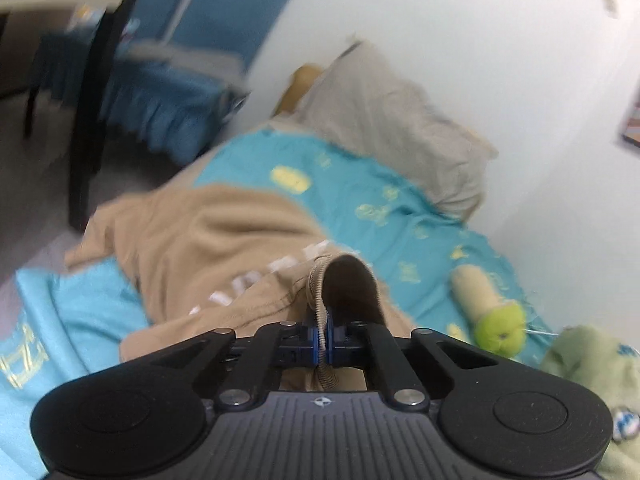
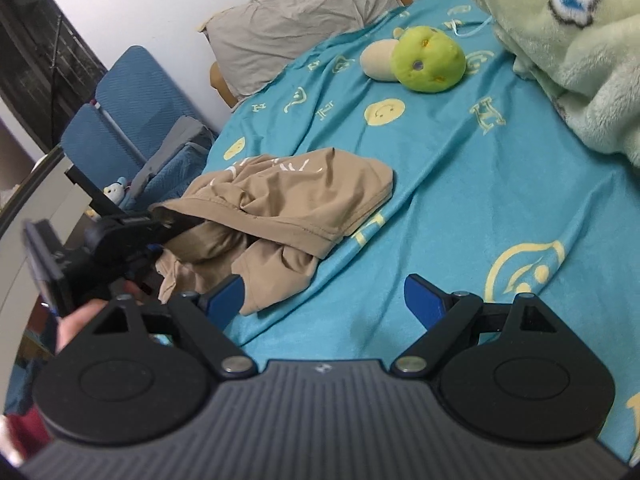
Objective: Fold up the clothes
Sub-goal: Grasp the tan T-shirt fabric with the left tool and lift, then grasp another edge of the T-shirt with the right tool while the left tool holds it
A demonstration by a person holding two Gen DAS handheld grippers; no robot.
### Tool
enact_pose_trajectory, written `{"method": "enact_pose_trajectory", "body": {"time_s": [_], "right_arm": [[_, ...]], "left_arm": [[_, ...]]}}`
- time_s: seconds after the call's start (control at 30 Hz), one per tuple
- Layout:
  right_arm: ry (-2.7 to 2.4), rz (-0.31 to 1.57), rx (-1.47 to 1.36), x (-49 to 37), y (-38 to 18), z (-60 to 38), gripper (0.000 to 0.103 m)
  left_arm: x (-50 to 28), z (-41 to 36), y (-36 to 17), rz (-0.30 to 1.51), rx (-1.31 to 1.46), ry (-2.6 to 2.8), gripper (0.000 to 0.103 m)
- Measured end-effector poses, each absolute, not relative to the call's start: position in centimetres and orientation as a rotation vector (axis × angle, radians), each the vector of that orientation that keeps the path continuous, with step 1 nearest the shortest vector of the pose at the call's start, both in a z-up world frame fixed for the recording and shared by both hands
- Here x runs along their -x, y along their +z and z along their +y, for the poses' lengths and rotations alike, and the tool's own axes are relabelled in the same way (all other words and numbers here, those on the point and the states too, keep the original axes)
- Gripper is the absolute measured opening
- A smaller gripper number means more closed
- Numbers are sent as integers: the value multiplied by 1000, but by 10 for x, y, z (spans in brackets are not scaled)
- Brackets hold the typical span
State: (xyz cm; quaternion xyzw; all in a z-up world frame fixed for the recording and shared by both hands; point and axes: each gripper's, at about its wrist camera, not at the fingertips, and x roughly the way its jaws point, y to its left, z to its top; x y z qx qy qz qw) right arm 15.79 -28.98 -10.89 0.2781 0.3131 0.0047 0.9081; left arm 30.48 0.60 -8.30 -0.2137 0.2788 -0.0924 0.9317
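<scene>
Left claw point(image 1: 323, 340) pinching ribbed hem of tan garment point(image 2: 288, 196); right claw point(image 2: 324, 300) hanging spread. Risking hem slipping, bunched cloth dragging off bed point(image 2: 460, 184).

garment point(image 2: 280, 208): on the bedspread point(image 2: 460, 208), near its left edge in the right wrist view. left gripper point(image 2: 160, 232): at garment's left end, hem between its fingers. right gripper point(image 2: 324, 300): just before the garment. pillow point(image 2: 296, 20): behind. small plush point(image 2: 424, 58): behind-right. large plush point(image 2: 568, 40): far right. chair point(image 2: 132, 120): left, off the bed.

White lettering point(image 1: 256, 284) on the tan garment point(image 1: 208, 240) blurs beyond reading.
</scene>
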Motion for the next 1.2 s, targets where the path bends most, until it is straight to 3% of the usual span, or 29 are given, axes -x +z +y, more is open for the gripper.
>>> {"method": "enact_pose_trajectory", "body": {"time_s": [0.3,0.47,0.87,1.2], "right_arm": [[56,563,-464,-147,-98,-275,88],[134,523,-411,-136,-88,-259,88],[336,729,-230,-141,-115,-178,88],[70,734,-279,-153,-123,-212,88]], "left_arm": [[-161,-18,10,342,211,-397,3],[-92,-10,33,260,186,-463,3],[-75,37,-16,277,276,-389,4],[-94,61,-41,327,381,-359,3]]}}
